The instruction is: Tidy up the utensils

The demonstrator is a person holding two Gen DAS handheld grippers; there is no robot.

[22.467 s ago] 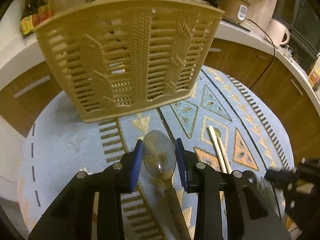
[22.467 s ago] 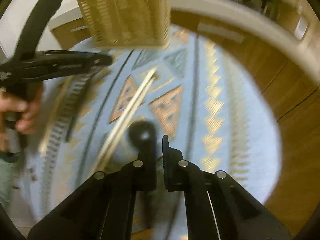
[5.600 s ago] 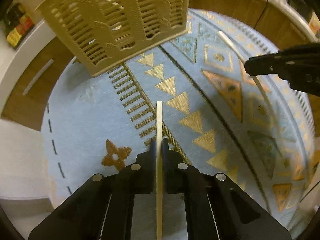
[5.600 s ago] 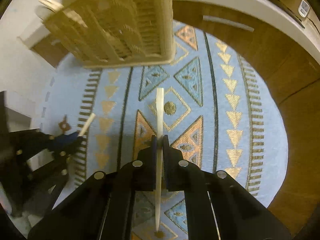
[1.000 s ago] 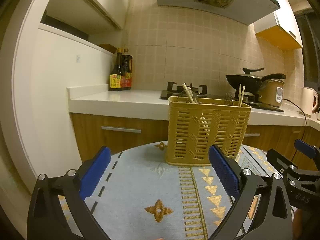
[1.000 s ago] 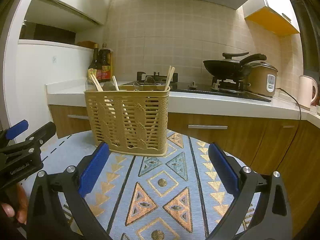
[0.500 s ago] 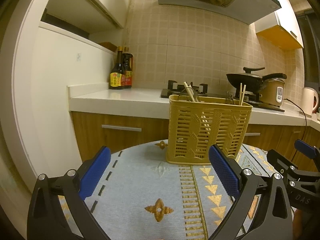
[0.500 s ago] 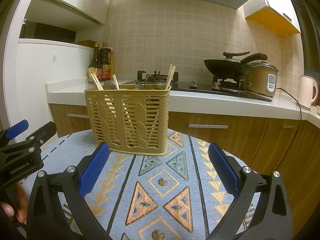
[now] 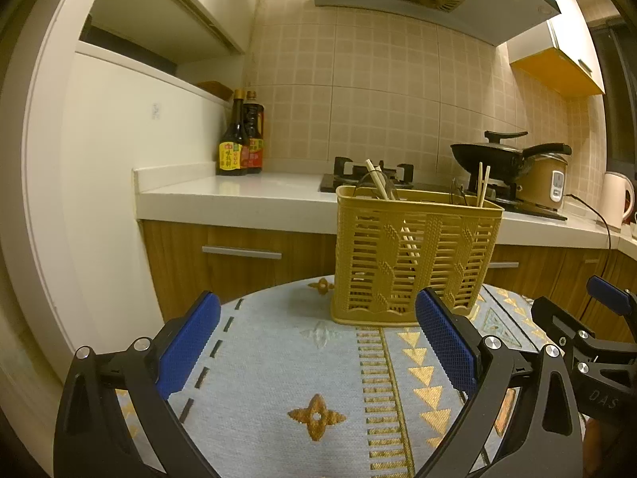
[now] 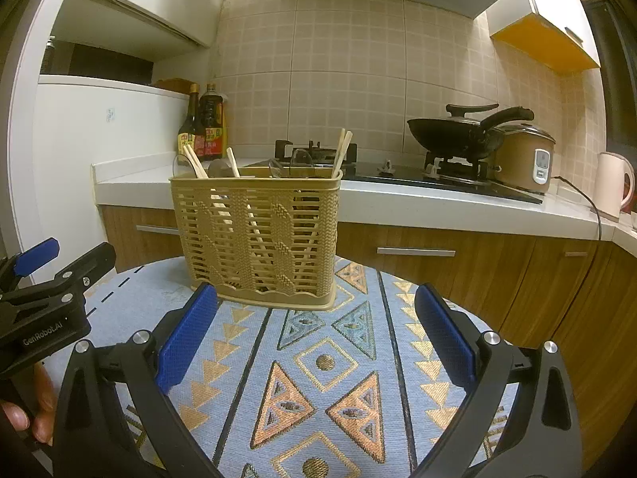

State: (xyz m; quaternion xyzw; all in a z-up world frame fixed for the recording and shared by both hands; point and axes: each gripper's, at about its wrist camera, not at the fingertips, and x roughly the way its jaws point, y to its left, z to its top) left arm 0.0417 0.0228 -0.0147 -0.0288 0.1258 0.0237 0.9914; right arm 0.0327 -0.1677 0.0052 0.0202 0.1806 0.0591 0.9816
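Kitchen backdrop: tiled wall, range hood up top, and a white counter (image 9: 254, 195) on wood cabinets running behind a round table with a blue patterned cloth (image 10: 326, 362).

Counting stuff: one tan slotted utensil basket (image 9: 414, 255) stands upright on the cloth, straight ahead of both grippers and well apart from them. In the right wrist view I count five chopsticks (image 10: 342, 151) poking above the rim: two leaning at the left end, a single one a bit further in, and a pair at the right end. Some spoon bowls sit between them, but I can't count those for sure. Two sauce bottles (image 9: 241, 137) stand in the counter corner, plus one black wok (image 10: 458, 131) on the stove, one rice cooker (image 10: 525, 157) and one kettle (image 10: 615, 183).

Left gripper (image 9: 318, 346) is held level and low over the cloth, pointing at the basket, jaws spread wide with nothing between the blue pads. Right gripper (image 10: 316, 340) has the same pose, wide open and empty.

View differences: the left camera catches the right gripper off at its right edge, while the right camera shows the left gripper at its left edge plus a few of the person's fingers (image 10: 40, 410) on the handle. The left view only shows four sticks.
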